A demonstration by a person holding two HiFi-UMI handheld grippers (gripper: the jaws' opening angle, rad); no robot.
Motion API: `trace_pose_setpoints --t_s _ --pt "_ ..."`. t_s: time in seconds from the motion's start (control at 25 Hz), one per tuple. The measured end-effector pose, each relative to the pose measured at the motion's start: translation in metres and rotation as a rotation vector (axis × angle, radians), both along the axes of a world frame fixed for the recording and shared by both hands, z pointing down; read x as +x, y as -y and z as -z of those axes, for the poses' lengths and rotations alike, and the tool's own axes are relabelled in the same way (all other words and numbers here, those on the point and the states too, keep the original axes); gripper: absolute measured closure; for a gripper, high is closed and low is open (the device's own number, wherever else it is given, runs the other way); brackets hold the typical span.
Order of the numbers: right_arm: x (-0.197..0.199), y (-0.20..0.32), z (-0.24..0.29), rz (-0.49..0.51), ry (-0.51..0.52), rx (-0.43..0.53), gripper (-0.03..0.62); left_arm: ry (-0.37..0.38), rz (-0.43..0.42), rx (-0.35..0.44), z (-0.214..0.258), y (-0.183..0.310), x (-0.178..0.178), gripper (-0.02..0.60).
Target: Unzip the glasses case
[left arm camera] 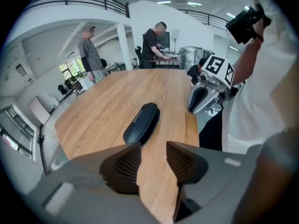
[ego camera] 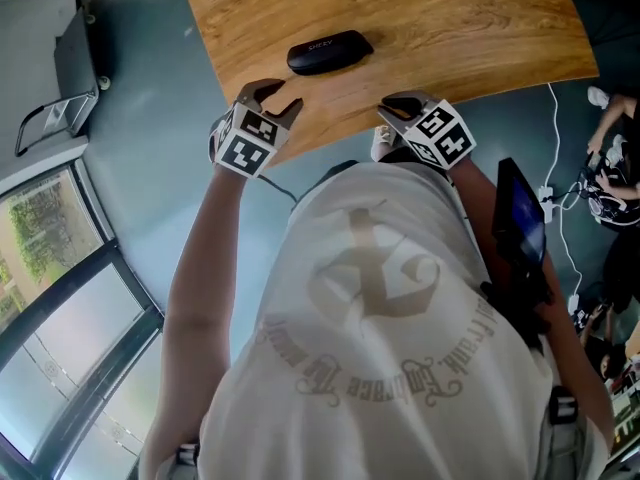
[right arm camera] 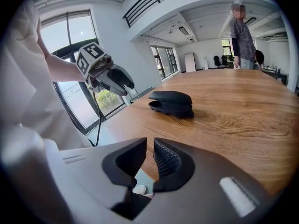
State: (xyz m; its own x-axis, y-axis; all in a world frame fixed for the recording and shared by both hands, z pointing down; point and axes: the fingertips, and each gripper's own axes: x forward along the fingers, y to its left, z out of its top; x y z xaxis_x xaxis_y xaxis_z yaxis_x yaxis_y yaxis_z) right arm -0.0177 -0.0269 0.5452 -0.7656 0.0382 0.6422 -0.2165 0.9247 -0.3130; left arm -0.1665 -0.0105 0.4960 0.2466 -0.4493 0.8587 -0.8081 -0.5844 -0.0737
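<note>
- The black glasses case (ego camera: 330, 52) lies flat on the wooden table (ego camera: 460, 28), close to the table's near edge and lid up, with pale lettering on the lid
- In the head view its long axis runs nearly across the picture, the right end tipped slightly farther from the person
- In the left gripper view it lies ahead of the jaws, its length running away and slanting to the right
- The left gripper (ego camera: 283, 99) is over the table's edge, near the case but clear of it, jaws parted with only bare wood between them
- The right gripper (ego camera: 396, 108) is at the edge too, well apart from the case, jaws drawn almost together with a thin slit and nothing in it
</note>
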Motion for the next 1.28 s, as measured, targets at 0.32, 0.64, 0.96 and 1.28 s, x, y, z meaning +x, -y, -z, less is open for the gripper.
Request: trace_pose_setpoints --t_s 0.32,0.64,0.96,1.28 --pt "0.011 -0.049 0.026 -0.073 0.053 -0.016 0.548 -0.153 0.129 0.148 0.012 -0.083 0.019 0.54" --pt "0.011 -0.086 0.058 -0.13 0.182 -0.059 0.585 -0.344 0.38 0.26 0.011 -0.145 0.025 0.575" --pt "0.01 -0.129 0.088 -0.086 0.265 -0.036 0.586 -0.474 0.394 0.339 0.029 -0.181 0.049 0.575" --pt "0.025 -0.178 0.116 -0.042 0.341 0.003 0.586 -0.549 0.311 0.379 0.049 -0.196 0.086 0.575"
